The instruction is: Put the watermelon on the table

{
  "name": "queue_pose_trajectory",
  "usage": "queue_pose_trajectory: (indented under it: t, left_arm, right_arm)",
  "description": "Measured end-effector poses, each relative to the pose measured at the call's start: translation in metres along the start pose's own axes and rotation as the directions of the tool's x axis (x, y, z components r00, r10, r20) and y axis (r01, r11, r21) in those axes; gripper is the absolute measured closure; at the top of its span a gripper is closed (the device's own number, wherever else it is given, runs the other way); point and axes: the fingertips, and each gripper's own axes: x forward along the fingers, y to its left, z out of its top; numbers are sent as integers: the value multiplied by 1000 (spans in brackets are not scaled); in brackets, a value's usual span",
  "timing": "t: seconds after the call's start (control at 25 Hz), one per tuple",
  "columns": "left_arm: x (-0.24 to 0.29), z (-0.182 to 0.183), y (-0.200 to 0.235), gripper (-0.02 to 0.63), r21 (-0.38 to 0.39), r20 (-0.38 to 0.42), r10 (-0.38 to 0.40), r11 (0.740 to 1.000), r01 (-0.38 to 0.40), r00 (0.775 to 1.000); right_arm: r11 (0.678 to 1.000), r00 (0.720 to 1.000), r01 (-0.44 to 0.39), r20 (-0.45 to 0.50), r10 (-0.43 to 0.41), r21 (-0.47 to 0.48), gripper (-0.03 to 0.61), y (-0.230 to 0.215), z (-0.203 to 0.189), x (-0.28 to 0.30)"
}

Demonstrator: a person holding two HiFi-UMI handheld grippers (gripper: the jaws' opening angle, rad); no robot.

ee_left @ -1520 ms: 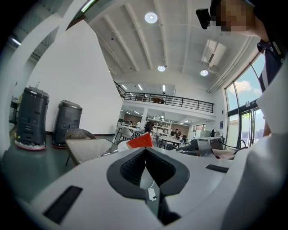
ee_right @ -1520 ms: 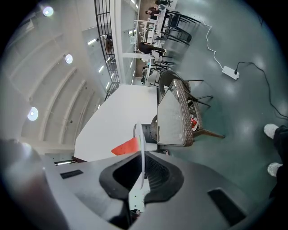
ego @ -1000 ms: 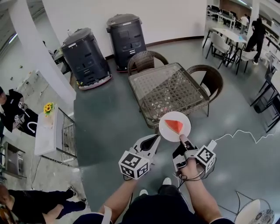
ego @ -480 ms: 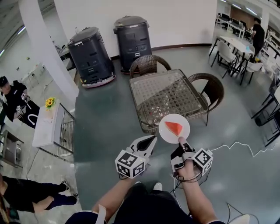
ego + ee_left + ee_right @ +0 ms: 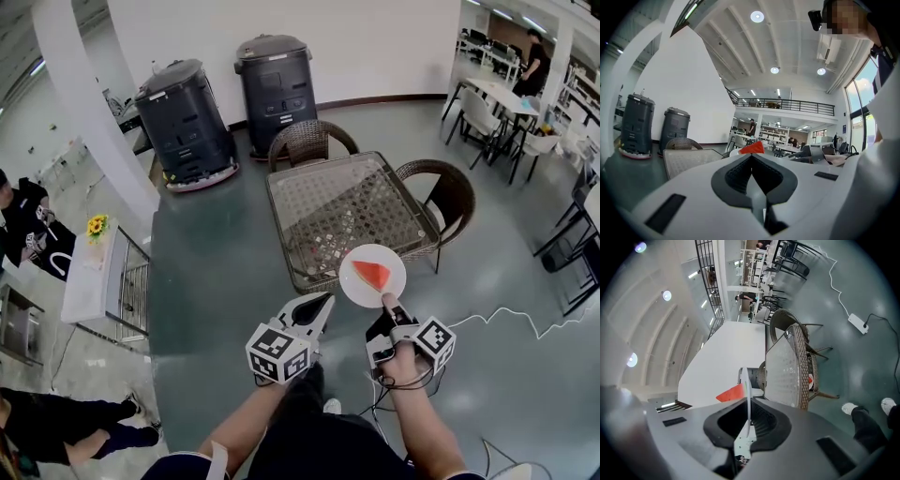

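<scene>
A red watermelon slice (image 5: 372,273) lies on a small white plate (image 5: 359,287). My right gripper (image 5: 387,300) is shut on the plate's near rim and holds it level over the near right corner of the glass-topped wicker table (image 5: 319,202). In the right gripper view the plate (image 5: 746,394) shows edge-on between the jaws, with the slice (image 5: 731,393) to its left and the table (image 5: 785,371) beyond. My left gripper (image 5: 323,302) is to the left of the plate, shut and empty. The left gripper view looks past its closed tip (image 5: 751,156) to the slice (image 5: 753,148).
Two wicker chairs (image 5: 305,141) (image 5: 448,192) stand at the table's far and right sides. Two black bin-like machines (image 5: 183,117) (image 5: 275,80) are by the wall. A white stand with a sunflower (image 5: 94,253) is at left. A white cable (image 5: 506,314) crosses the floor at right.
Both grippers and the held plate have moved a little closer to the table's near edge. The grip on the plate is the same.
</scene>
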Motion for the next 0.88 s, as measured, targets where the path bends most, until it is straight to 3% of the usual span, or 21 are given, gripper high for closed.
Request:
queue_pose_trajectory:
  t: [0.24, 0.88]
  left_arm:
    - [32, 2, 22, 609, -13, 9, -20, 1000, 20, 1000]
    - [128, 14, 143, 609, -75, -24, -52, 996, 50, 998]
  right_arm:
    - [1000, 1000, 13, 21, -13, -7, 568, -3, 21, 29]
    - [997, 996, 81, 35, -81, 6, 568, -14, 55, 166]
